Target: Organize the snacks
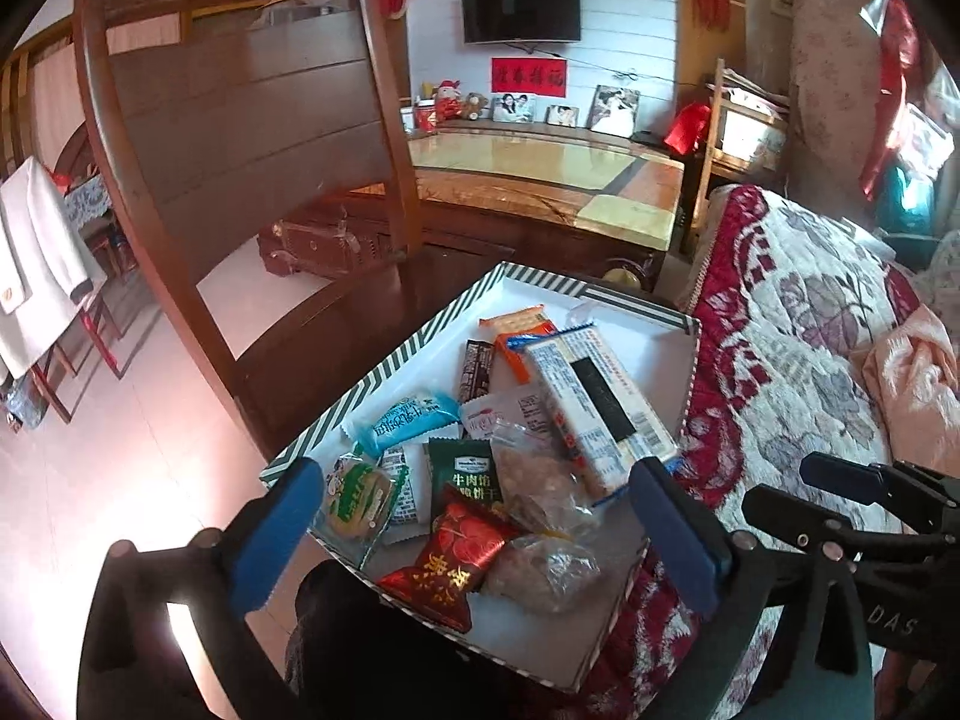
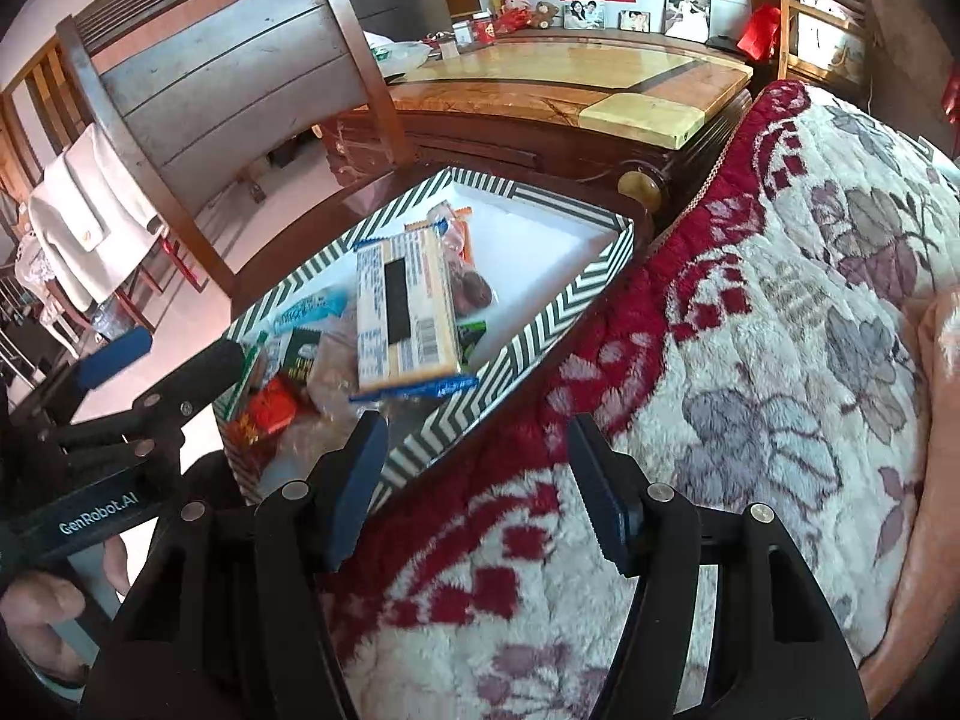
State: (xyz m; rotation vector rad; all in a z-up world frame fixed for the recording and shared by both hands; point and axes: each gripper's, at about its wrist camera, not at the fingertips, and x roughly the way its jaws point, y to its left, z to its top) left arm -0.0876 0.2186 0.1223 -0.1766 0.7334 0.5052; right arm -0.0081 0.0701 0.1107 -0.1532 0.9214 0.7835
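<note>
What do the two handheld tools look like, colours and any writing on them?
Both are black plastic frames with silver rivets and blue pads on the fingers. The left tool carries white "GenRobot.AI" lettering on its side, seen from the right wrist view; the right tool shows ridged pad edges.

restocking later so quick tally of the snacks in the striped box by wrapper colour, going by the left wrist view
Red: 1
Green: 2
Light blue: 1
Dark brown: 1
Orange: 1
White sachets: 2
Clear bags: 2
Long cream pack: 1
Total: 11 that show; anything buried underneath is not counted.
</note>
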